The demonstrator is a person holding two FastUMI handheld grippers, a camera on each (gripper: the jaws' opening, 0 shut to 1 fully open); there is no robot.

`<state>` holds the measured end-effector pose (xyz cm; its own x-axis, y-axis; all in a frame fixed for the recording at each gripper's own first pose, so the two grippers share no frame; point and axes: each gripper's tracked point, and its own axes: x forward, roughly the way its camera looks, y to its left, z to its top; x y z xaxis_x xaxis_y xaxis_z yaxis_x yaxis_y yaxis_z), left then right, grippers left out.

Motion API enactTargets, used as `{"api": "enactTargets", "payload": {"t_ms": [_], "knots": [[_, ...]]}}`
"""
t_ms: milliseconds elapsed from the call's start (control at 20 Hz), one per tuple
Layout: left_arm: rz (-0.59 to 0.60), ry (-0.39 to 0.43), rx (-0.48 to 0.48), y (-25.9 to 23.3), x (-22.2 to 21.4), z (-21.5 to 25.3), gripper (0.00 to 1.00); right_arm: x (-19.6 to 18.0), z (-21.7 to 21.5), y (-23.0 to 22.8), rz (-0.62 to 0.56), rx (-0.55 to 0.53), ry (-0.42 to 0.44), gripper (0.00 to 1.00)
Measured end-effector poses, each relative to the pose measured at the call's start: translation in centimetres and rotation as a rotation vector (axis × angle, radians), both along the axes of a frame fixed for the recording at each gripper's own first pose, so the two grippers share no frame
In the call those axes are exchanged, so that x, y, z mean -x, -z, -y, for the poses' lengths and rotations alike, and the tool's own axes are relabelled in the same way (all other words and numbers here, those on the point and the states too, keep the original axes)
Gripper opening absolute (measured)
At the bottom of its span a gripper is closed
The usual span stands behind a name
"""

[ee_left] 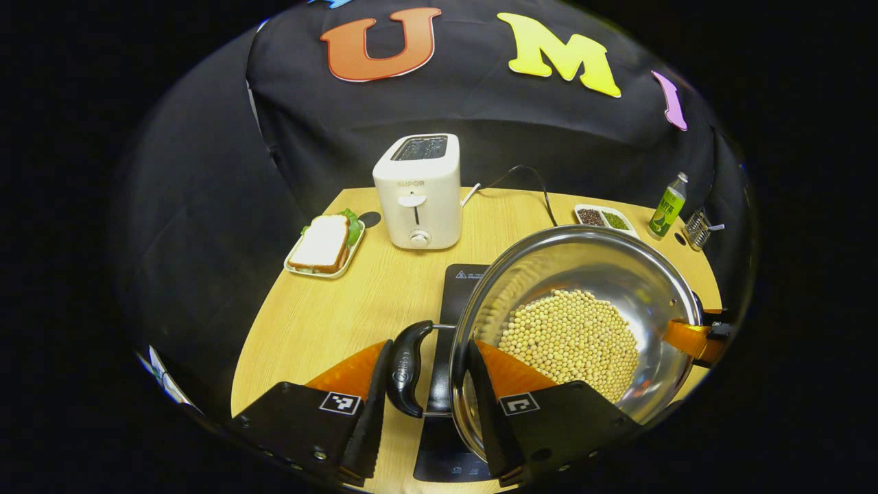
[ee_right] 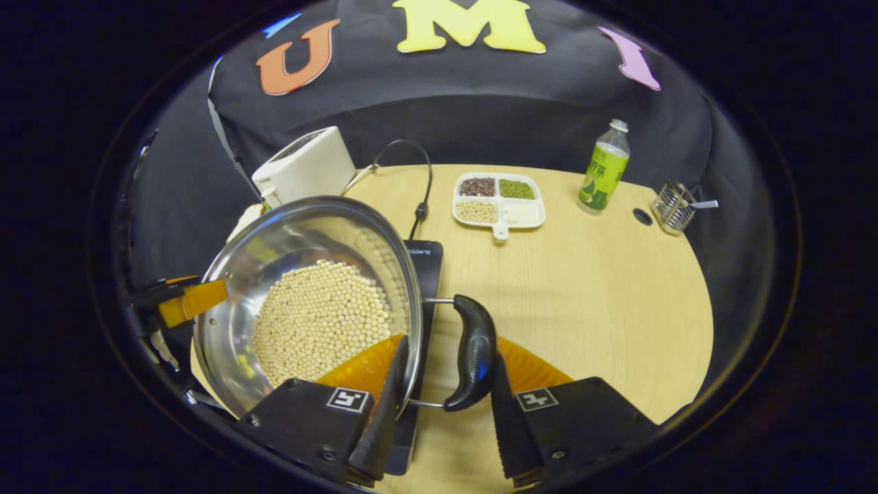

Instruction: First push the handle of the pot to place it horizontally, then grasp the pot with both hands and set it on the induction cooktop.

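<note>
Gripping both handles (ee_left: pixel 409 368) with closed fingers, you held the soybean-filled pot (ee_left: pixel 575 336) over the induction cooktop (ee_left: pixel 453 288), needing a level descent next.

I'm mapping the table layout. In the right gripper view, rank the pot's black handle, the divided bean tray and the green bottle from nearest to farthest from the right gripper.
1. Black handle: between the right gripper's fingers, just ahead.
2. Divided bean tray: mid-table, straight ahead.
3. Green bottle: far edge, to the right, near the wall.
</note>
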<state>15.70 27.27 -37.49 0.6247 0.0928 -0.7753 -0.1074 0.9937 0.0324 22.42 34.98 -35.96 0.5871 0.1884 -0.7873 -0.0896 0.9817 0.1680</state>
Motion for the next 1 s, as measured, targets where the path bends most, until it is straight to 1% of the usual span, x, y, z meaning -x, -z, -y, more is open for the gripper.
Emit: {"api": "enactTargets", "payload": {"t_ms": [200, 300, 350, 400, 450, 550, 650, 800, 1000], "knots": [[-0.002, 0.013, 0.009, 0.7, -0.3, -0.2, 0.59, 0.2, -0.2, 0.8, -0.024, 0.004, 0.016, 0.61], [-0.018, 0.022, 0.011, 1.5, -0.1, 0.0, 0.59, 0.6, -0.1, 1.4, -0.043, 0.011, 0.009, 0.61], [0.007, 0.044, -0.008, 1.1, -0.5, 0.0, 0.59, 0.1, -0.2, 1.5, -0.025, 0.005, 0.021, 0.62], [-0.010, 0.057, -0.019, 1.4, -0.1, 0.1, 0.59, 0.3, 0.0, 1.4, -0.023, 0.001, 0.012, 0.61], [0.008, 0.063, -0.020, 1.3, -0.1, 0.0, 0.59, 0.1, 0.0, 1.6, -0.019, -0.006, 0.012, 0.62], [0.049, 0.050, -0.008, 1.3, -0.2, 0.0, 0.59, 0.0, 0.0, 1.4, 0.007, -0.012, 0.000, 0.63], [0.085, 0.054, -0.027, 1.3, -0.1, 0.0, 0.59, 0.0, 0.1, 1.5, 0.021, -0.013, 0.001, 0.64], [0.101, 0.054, -0.041, 1.4, -0.1, -0.1, 0.59, -0.1, 0.1, 1.5, 0.025, -0.007, 0.018, 0.62], [0.110, 0.065, -0.040, 1.3, -0.1, 0.0, 0.59, -0.1, 0.1, 1.6, 0.033, -0.003, 0.022, 0.63]]}}
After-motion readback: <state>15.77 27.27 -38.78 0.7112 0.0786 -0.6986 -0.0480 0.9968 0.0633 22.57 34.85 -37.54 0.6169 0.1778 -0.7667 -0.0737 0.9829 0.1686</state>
